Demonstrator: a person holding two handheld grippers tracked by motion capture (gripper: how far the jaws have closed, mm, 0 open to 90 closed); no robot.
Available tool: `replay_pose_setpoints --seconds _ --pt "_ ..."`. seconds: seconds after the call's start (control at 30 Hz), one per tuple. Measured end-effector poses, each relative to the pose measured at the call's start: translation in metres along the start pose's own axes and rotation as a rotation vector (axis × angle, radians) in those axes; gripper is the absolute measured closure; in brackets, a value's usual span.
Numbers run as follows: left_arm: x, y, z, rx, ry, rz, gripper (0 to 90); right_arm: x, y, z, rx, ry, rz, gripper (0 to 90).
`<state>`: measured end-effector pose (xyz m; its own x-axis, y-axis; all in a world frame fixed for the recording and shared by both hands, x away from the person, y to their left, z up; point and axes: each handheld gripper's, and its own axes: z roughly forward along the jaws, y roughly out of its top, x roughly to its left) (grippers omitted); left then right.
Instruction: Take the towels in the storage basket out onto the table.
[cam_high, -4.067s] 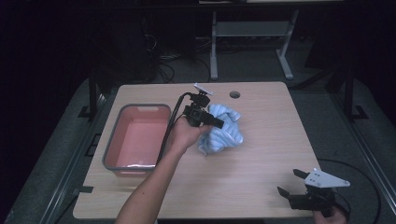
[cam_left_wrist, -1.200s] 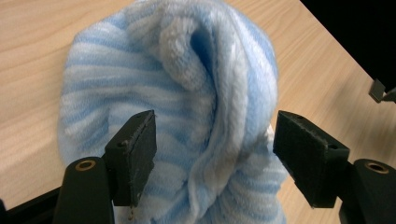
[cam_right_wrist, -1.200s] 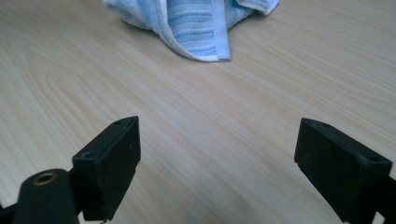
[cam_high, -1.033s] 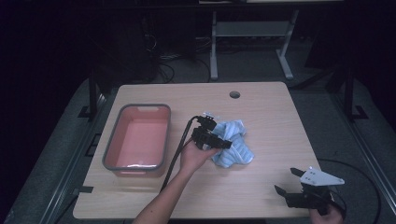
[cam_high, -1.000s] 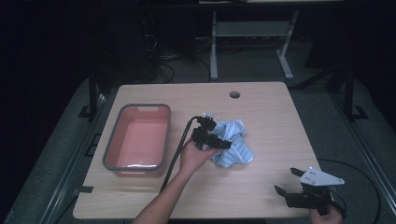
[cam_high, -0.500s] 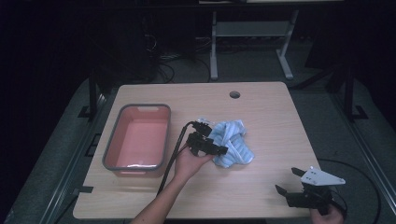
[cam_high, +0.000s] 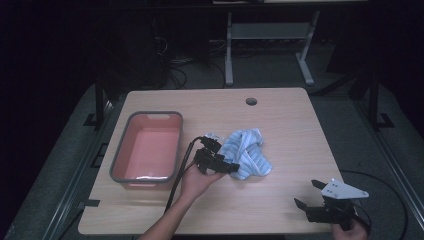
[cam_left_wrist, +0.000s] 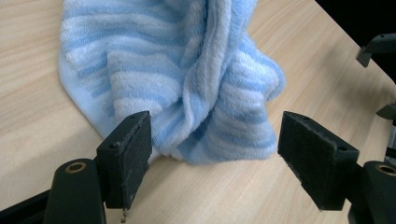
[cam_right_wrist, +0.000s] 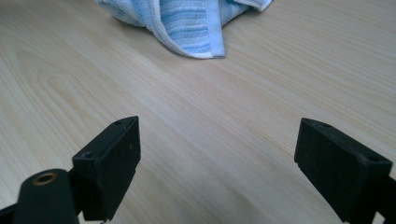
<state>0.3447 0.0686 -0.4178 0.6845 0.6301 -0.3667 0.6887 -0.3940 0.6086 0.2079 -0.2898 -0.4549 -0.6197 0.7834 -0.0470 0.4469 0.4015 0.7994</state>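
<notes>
A crumpled blue-and-white striped towel (cam_high: 247, 152) lay near the middle of the high view, on the wooden table (cam_high: 285, 125), bunched into a rough heap whose longer run went from the upper left toward the lower right of the frame, with a ridge of folds rising along its centre. In the left gripper view the towel (cam_left_wrist: 187, 79) took up the upper middle of the picture, its stripes running mostly crosswise and a thick fold dropping down to the tabletop between the two jaws. The left gripper (cam_left_wrist: 212, 158) stood with its jaws spread wide apart, the near edge of the towel lying between them and just touching or nearly touching the left-hand pad; it clamped nothing. In the high view this gripper (cam_high: 220, 162) sat at the towel's left edge, held in a hand (cam_high: 197, 182) whose forearm came up from the bottom centre of the frame, angled up and to the right, with the black cable looping back to the lower left. Left of it stood a pink tub with a grey rim (cam_high: 122, 155), its long side running up and down the frame. The right gripper (cam_high: 312, 197) rested at the lower right of the high view, well apart from the towel, jaws spread over bare wood (cam_right_wrist: 210, 140) and aimed toward the cloth (cam_right_wrist: 187, 18). No writing could be read anywhere.
</notes>
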Motion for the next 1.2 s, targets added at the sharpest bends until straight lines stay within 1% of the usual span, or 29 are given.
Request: replay_pose_setpoints --seconds 0.07,0.1,0.27,0.37,0.53,0.6,0.73,0.83,0.9,1.0,1.13,1.2 --pt "-0.001 -0.003 -0.002 -0.003 0.000 0.005 25.4 0.000 0.000 0.000 0.004 0.000 0.009 13.9" --pt "-0.001 -0.004 -0.003 -0.005 -0.002 0.005 25.4 0.000 0.000 0.000 0.001 -0.002 0.003 13.9" --pt "-0.003 -0.009 -0.007 -0.014 -0.009 0.007 25.4 0.000 -0.001 0.001 0.003 -0.002 0.005 13.9" --pt "-0.004 -0.012 -0.009 -0.014 -0.013 0.018 25.4 0.000 -0.001 0.001 0.006 -0.002 0.006 13.9" --pt "-0.007 -0.022 -0.010 -0.003 -0.030 0.026 25.1 0.000 -0.002 0.000 0.009 0.000 0.007 13.9" --pt "-0.007 -0.024 -0.010 -0.003 -0.031 0.027 25.1 0.000 -0.002 0.001 0.006 -0.001 0.002 13.9" --pt "-0.009 -0.033 -0.012 -0.006 -0.038 0.034 25.1 0.000 -0.002 0.001 0.009 -0.002 -0.003 13.9" --pt "-0.010 -0.038 -0.013 -0.007 -0.044 0.029 25.1 0.000 -0.003 0.001 0.011 -0.002 -0.005 13.9" --pt "-0.010 -0.042 -0.015 -0.016 -0.051 0.021 25.1 0.001 -0.003 0.001 0.013 -0.003 -0.006 13.9" --pt "-0.010 -0.047 -0.017 -0.019 -0.049 0.024 25.1 0.001 -0.002 0.002 0.016 -0.001 -0.005 13.9" --pt "-0.008 -0.054 -0.019 -0.039 -0.058 0.006 25.1 0.002 -0.002 0.001 0.020 0.000 -0.010 13.8" --pt "-0.008 -0.058 -0.020 -0.038 -0.061 0.001 25.1 0.002 -0.002 0.002 0.017 0.000 -0.015 13.9"
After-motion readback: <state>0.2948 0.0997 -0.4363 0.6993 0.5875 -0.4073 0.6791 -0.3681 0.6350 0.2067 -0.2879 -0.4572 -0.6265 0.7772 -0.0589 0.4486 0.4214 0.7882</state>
